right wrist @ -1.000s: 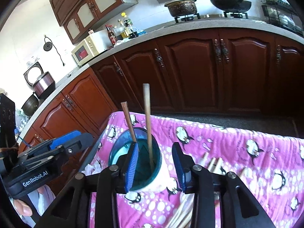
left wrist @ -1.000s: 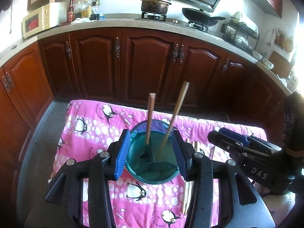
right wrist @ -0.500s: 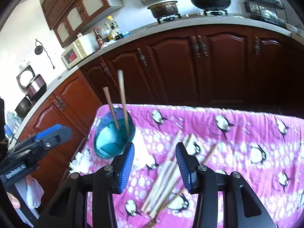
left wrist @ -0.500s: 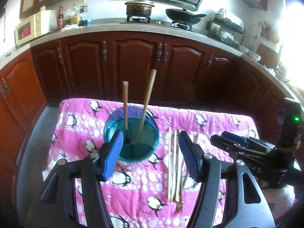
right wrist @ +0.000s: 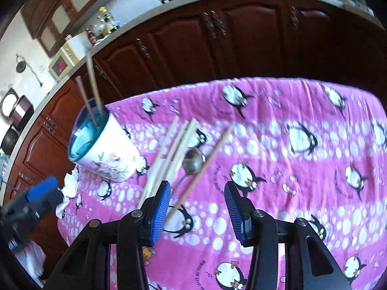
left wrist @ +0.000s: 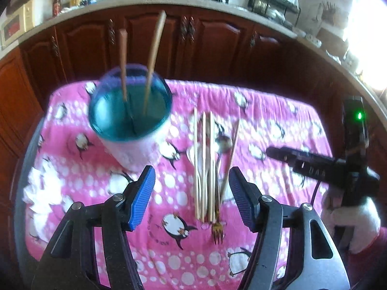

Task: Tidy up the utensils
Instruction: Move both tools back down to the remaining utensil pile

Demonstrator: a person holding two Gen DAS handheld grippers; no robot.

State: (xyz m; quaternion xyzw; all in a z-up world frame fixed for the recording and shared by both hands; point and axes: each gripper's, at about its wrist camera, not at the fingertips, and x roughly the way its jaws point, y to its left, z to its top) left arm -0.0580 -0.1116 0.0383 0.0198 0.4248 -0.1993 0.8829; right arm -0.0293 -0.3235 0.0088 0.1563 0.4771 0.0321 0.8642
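Utensils (left wrist: 208, 166) are laid in a loose bundle on the pink penguin cloth (left wrist: 266, 111) that covers the bench: pale chopsticks, a metal spoon (right wrist: 193, 160), and a fork (left wrist: 217, 229) with its tines toward the camera. Just left of the bundle, a cup (left wrist: 130, 118) with a blue inside is seen upright, and two wooden handles (left wrist: 152, 55) are stood in it. The left claw (left wrist: 192, 197) is held wide open above the near end of the bundle, and nothing is gripped. The right claw (right wrist: 196, 212) is likewise spread wide and empty, with one darker chopstick (right wrist: 203, 166) seen running between its fingers on the cloth. Dark wooden cabinets (right wrist: 193, 38) are seen behind.
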